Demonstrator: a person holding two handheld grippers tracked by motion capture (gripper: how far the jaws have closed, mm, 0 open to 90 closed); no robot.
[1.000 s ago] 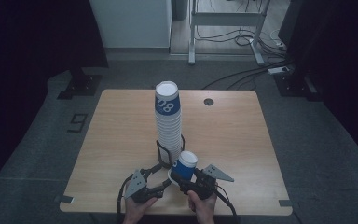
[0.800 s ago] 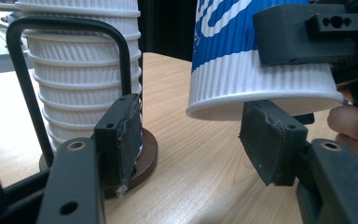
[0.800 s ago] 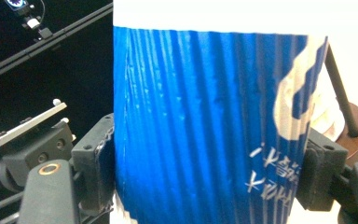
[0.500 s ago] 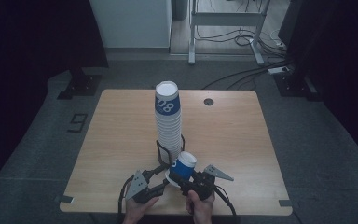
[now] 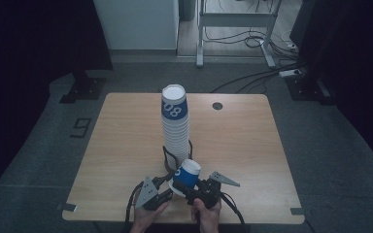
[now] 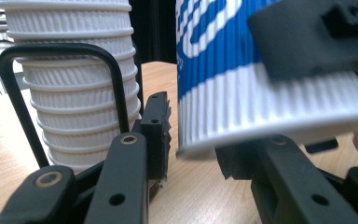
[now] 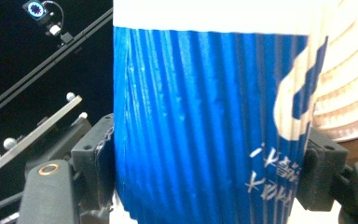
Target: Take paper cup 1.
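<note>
1. Cup [image 5: 185, 175] of ribbed paper, blue and white, held tilted near the front edge of a wooden table [image 5: 243, 145], just in front of a tall stack of matching cups [image 5: 175, 127].
2. Right gripper [image 5: 194, 190] – jaws pressed onto the blue cup from both sides. In the right gripper view the cup's [image 7: 205, 126] ribbed blue wall sits between the two black pads, squeezed tight.
3. Left gripper [image 5: 167, 187] – jaws have just been closing. In the left gripper view the white ribbed lower end of the cup [image 6: 261, 93] hangs between and just above them; the left pad stands just beside the cup with a thin gap, and contact at the right pad cannot be made out.
4. Writing: the top cup of the stack shows large white digits "08" on a blue band. The held cup carries small white characters in the right gripper view, seen upside down and too blurred to read. A large grey figure "9" [image 5: 80, 127] is marked on the floor left of the table.
5. Black wire loop [image 6: 60, 93] rises round the foot of the stack, seen close in the left gripper view against the white ribbed cups [image 6: 74, 79].
6. Both of the person's hands enter from the bottom of the high view, each holding a gripper, with black cables trailing.
</note>
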